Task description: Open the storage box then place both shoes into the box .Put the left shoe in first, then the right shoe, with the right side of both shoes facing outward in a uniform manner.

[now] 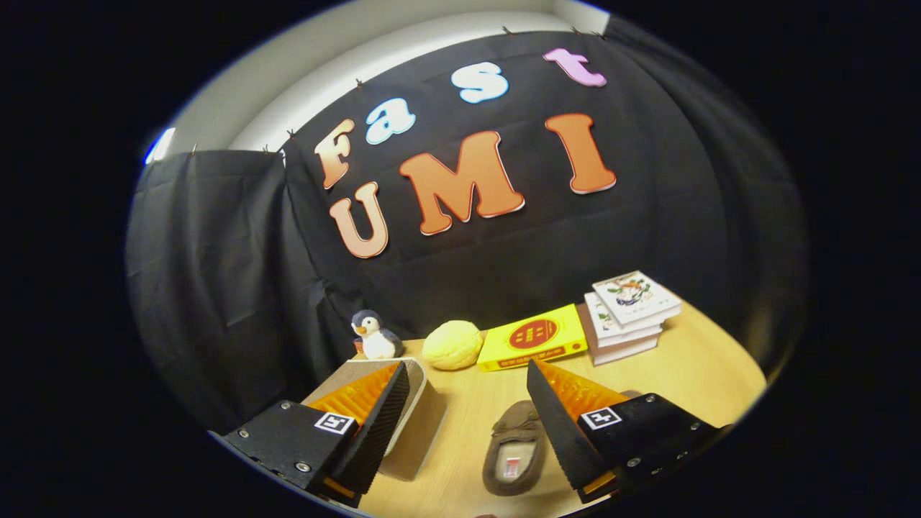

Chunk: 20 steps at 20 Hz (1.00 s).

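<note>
Gripper view: one shoe, tongs apart.

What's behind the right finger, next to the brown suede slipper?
Only a brown sliver peeks past the open gripper's right finger, beside the brown suede slipper. Possibly the second shoe; the finger covers the rest.

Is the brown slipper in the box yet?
No. The slipper lies on the table between the open fingers, beside the box.
</note>
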Each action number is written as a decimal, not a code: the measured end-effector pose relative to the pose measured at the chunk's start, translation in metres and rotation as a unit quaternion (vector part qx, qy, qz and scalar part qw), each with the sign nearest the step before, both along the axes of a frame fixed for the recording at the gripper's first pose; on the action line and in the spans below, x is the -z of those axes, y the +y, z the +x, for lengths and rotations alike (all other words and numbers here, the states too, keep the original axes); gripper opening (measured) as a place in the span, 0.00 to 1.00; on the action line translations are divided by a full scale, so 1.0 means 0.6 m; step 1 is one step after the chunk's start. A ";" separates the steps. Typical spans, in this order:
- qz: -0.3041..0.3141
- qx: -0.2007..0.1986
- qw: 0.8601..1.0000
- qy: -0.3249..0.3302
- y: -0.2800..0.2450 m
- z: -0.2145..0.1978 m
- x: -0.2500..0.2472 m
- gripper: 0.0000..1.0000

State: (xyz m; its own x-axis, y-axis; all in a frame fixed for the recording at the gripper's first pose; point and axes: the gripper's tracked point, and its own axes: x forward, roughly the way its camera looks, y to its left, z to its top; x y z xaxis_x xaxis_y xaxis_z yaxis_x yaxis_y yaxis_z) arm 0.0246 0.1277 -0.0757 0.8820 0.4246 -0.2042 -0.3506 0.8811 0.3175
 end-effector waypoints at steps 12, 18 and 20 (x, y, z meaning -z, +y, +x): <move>0.224 -0.159 0.937 0.215 0.141 -0.005 0.126 0.98; 0.265 -0.200 0.893 0.303 0.201 -0.016 0.180 0.98; 0.264 -0.215 0.885 0.318 0.214 -0.019 0.192 0.98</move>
State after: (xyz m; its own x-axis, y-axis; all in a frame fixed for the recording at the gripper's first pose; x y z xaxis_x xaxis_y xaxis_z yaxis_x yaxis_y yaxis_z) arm 0.0129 0.2562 -0.1909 0.3943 0.8773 -0.2737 -0.2206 0.3794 0.8985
